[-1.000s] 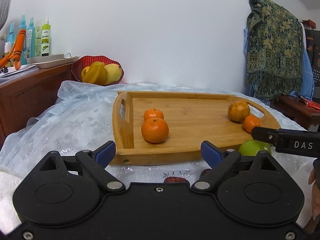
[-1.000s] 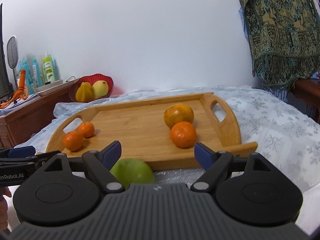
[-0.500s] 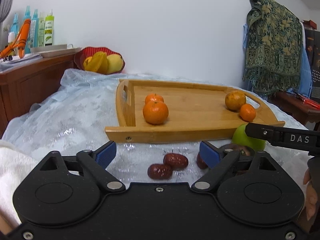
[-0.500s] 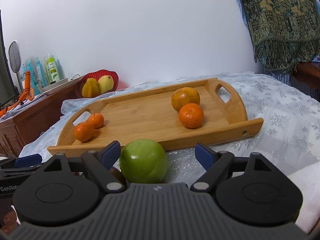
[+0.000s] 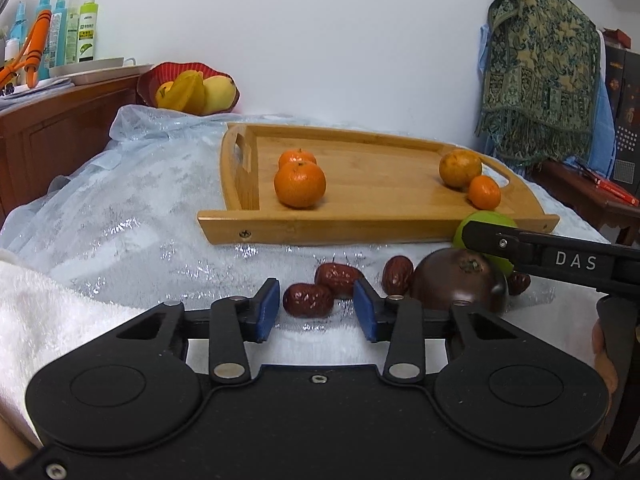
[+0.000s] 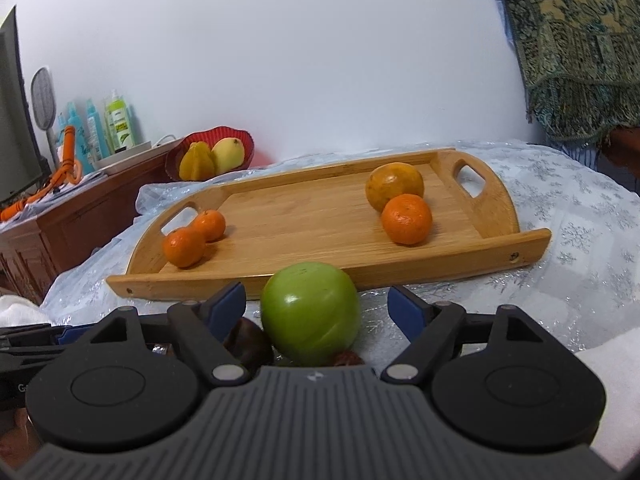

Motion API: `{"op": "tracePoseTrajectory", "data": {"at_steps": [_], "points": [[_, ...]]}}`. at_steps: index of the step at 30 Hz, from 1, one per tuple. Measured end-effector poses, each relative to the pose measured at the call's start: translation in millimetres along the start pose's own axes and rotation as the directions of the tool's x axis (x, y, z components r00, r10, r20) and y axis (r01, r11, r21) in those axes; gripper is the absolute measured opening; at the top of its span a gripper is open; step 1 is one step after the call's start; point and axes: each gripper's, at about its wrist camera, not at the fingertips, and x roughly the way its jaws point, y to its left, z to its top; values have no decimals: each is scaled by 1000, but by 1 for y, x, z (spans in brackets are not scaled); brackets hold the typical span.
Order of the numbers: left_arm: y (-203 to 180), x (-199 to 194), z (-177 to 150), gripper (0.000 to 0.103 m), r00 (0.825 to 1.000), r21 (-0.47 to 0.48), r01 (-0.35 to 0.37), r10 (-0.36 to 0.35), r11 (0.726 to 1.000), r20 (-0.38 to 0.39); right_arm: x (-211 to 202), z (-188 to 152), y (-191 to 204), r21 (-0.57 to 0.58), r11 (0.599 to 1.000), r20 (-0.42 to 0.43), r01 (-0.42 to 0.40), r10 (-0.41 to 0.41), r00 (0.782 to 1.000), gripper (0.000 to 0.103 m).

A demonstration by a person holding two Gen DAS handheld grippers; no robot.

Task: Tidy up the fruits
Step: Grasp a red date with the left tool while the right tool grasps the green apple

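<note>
A wooden tray (image 5: 360, 184) holds several oranges, a pair at each end. In front of it on the cloth lie several red dates, a dark round fruit (image 5: 458, 280) and a green apple (image 5: 486, 220). My left gripper (image 5: 316, 304) is closing its jaws around the nearest date (image 5: 308, 300). Small gaps still show on both sides of that date. In the right wrist view the green apple (image 6: 310, 312) sits between the fingers of my right gripper (image 6: 318, 300). Its jaws are closing a little but stand clear of the apple. The right gripper's finger (image 5: 520, 246) crosses in front of the apple.
A red bowl (image 5: 188, 88) of yellow fruit stands at the back left beside a wooden cabinet (image 5: 60, 128) with bottles. A patterned cloth (image 5: 536, 64) hangs at the right. A white towel (image 5: 48, 320) lies at the near left. A shiny plastic cover lies over the table.
The left view has tipped down, bringing the dates and the dark fruit into sight. The left jaws have narrowed around one date. The apple now shows fully between the right fingers.
</note>
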Motion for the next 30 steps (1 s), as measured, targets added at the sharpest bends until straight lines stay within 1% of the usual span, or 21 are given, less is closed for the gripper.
{"op": "tracePoseTrajectory", "data": {"at_steps": [9, 14, 16, 19, 22, 24, 27, 30], "points": [[-1, 4, -1, 33, 1000, 4, -3, 3, 1000, -14, 1, 0, 1, -1, 1000, 0, -12, 12, 1000, 81], [-4, 5, -3, 30, 1000, 15, -5, 5, 1000, -11, 1, 0, 0, 15, 999, -6, -32, 32, 999, 71], [-5, 5, -3, 26, 1000, 22, -9, 9, 1000, -8, 1, 1, -1, 27, 999, -8, -36, 36, 999, 70], [-6, 5, -3, 26, 1000, 27, -11, 11, 1000, -3, 3, 1, -5, 59, 997, -21, -39, 40, 999, 68], [-7, 5, -4, 26, 1000, 30, -12, 12, 999, 0, 8, 2, -12, 128, 991, -45, -50, 56, 997, 66], [-6, 5, -3, 26, 1000, 26, -11, 11, 1000, 1, 10, 2, -15, 155, 987, -59, -44, 53, 997, 61], [-6, 4, -2, 26, 1000, 13, -8, 8, 1000, 6, 11, 3, -15, 154, 987, -62, -42, 52, 997, 60], [-6, 2, 2, 26, 1000, 11, -5, 4, 1000, 23, 8, 4, -12, 133, 991, -47, -25, 31, 998, 60]]}}
